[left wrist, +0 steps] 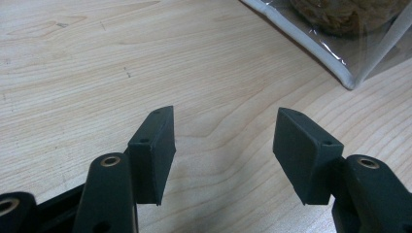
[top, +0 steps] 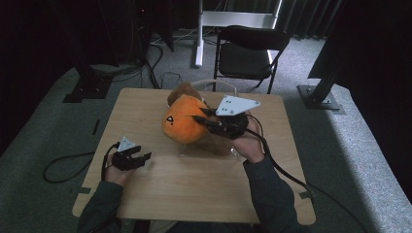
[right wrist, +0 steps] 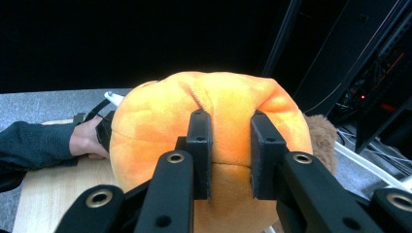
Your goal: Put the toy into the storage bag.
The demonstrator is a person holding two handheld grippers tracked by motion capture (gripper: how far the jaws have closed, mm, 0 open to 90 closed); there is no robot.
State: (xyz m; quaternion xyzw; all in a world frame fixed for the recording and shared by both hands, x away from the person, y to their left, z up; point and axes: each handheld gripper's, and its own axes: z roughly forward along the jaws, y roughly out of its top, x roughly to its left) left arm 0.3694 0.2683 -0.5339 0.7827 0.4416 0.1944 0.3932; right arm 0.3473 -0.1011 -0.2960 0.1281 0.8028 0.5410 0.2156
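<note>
I see a light wooden table (top: 194,194) with rounded corners standing on grey carpet (top: 350,160). A clear plastic bag with white piping (left wrist: 311,51) lies on it, past its middle. My left gripper (top: 141,158) rests on the tabletop near the left edge.

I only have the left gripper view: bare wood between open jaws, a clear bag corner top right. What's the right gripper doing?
Observer: The right gripper is pinching an orange plush, jaws closed on a fold of its fabric.
Operator: Where is that plush?
Observer: Mid-table, over the clear bag; whether it rests on anything I cannot tell.
Operator: Anything else in that bag?
Observer: A brown plush shows behind the orange one.
Operator: And my left gripper?
Observer: The left gripper sits low at the table's left side, apart from both toys.
</note>
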